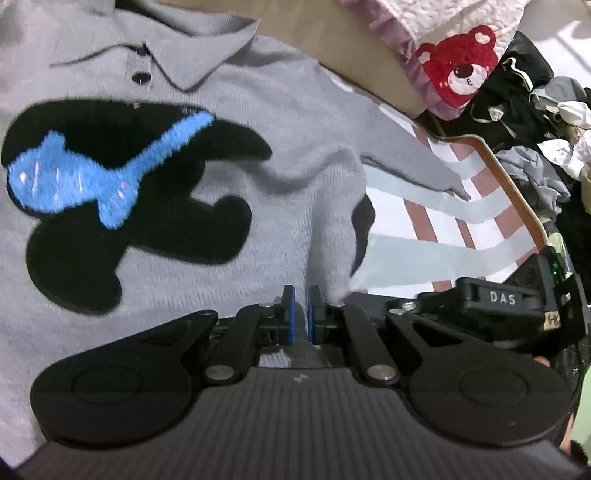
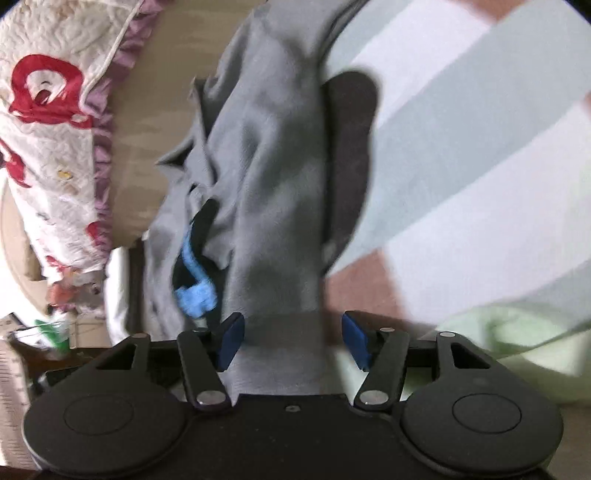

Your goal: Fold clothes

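A bed-like surface covered by a striped sheet (image 1: 424,254) in pale blue-grey, white and dusty pink fills the scene, edged on one side by a curved brown rail (image 1: 517,192). One grey knitted polo sweater (image 1: 295,122) with a black-and-blue appliqué figure lies spread across it, collar away from the left camera, two dark buttons visible at the placket, and one sleeve trailing onto the stripes. Beyond the collar sits one white quilted blanket (image 1: 436,22) with a lilac frill and a red bear motif; beside it a jumble of dark, grey and white clothing (image 1: 546,122) crowds the far edge. A pale green cloth (image 2: 517,343) lies near the right-hand tool. The left gripper (image 1: 301,314) hovers over the sweater's lower body, its blue pads drawn nearly together with a narrow gap; whether fabric sits between them cannot be told. The right gripper (image 2: 293,339) stands wide apart, straddling a raised ridge of the grey knit without pinching it.
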A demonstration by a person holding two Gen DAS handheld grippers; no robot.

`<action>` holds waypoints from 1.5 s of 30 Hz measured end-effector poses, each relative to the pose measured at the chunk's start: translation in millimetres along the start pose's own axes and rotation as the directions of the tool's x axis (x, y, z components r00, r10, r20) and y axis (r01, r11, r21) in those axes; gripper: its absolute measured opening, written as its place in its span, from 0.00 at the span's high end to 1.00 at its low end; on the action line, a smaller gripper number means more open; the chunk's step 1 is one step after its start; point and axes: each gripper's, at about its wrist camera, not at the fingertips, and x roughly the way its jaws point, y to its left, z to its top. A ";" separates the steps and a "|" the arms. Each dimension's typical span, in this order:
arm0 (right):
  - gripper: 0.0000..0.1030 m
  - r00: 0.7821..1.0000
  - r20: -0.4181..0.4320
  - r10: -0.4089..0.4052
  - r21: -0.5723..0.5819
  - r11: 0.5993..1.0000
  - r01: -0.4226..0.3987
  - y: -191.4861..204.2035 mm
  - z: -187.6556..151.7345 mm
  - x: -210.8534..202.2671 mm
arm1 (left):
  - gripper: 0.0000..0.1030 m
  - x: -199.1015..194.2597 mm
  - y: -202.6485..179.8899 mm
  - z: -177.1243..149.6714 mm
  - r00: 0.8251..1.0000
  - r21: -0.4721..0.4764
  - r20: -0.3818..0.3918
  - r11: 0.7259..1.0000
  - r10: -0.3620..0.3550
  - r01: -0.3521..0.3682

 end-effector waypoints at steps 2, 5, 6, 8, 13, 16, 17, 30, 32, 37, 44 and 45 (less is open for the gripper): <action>0.63 1.000 0.006 0.024 -0.017 1.000 -0.024 3.9 -8.2 10.0 | 0.96 -4.7 -0.1 -1.2 0.999 0.025 0.016 0.999 0.028 -0.028; 0.79 0.994 0.104 -0.029 -0.086 0.996 0.038 9.1 -13.7 -5.2 | 0.96 -10.7 2.2 -0.5 0.998 0.031 0.032 0.998 0.049 -0.050; 0.82 0.987 0.160 -0.034 -0.106 0.993 0.051 11.0 -13.9 -17.1 | 0.96 -11.3 3.2 -0.6 0.998 0.027 0.032 0.998 0.054 -0.055; 0.90 0.969 0.240 -0.067 -0.148 0.983 0.105 19.4 -18.0 -31.4 | 0.96 -10.0 3.5 -0.9 0.997 0.021 0.026 0.997 0.073 -0.073; 0.90 0.915 0.365 -0.172 -0.278 0.918 0.283 42.0 -30.3 -44.5 | 0.95 -5.9 3.4 -5.4 0.995 -0.049 -0.005 0.994 0.102 -0.102; 0.92 0.885 0.417 -0.208 -0.330 0.872 0.361 50.5 -34.4 -48.6 | 0.95 -8.5 -8.4 -7.3 0.984 0.023 0.005 0.984 0.175 -0.176; 0.94 0.868 0.442 -0.227 -0.362 0.840 0.404 55.7 -38.5 -48.9 | 0.95 -10.1 -11.0 -7.2 0.982 0.034 0.005 0.981 0.189 -0.189; 0.42 0.795 0.469 -0.385 -0.366 0.734 0.571 61.1 -35.3 -38.6 | 0.93 -17.6 -23.8 -18.3 0.966 0.070 -0.023 0.964 0.257 -0.255; 0.42 0.833 0.418 -0.362 -0.352 0.781 0.516 54.2 -31.6 -36.2 | 0.93 -16.5 -27.6 -17.5 0.959 0.087 -0.022 0.956 0.283 -0.280; 0.43 0.921 0.283 -0.268 -0.270 0.899 0.345 27.2 -21.3 -24.8 | 0.93 -12.6 -35.5 -19.6 0.941 0.116 -0.017 0.935 0.338 -0.334; 0.47 0.954 0.265 -0.141 -0.211 0.957 0.200 11.0 -15.3 -27.3 | 0.93 -11.1 -36.4 -22.0 0.910 0.134 -0.027 0.904 0.413 -0.406; 0.70 0.960 0.255 -0.116 -0.229 0.957 0.177 11.4 -15.7 -25.0 | 0.94 -10.5 -37.2 -22.6 0.902 0.150 -0.028 0.894 0.430 -0.422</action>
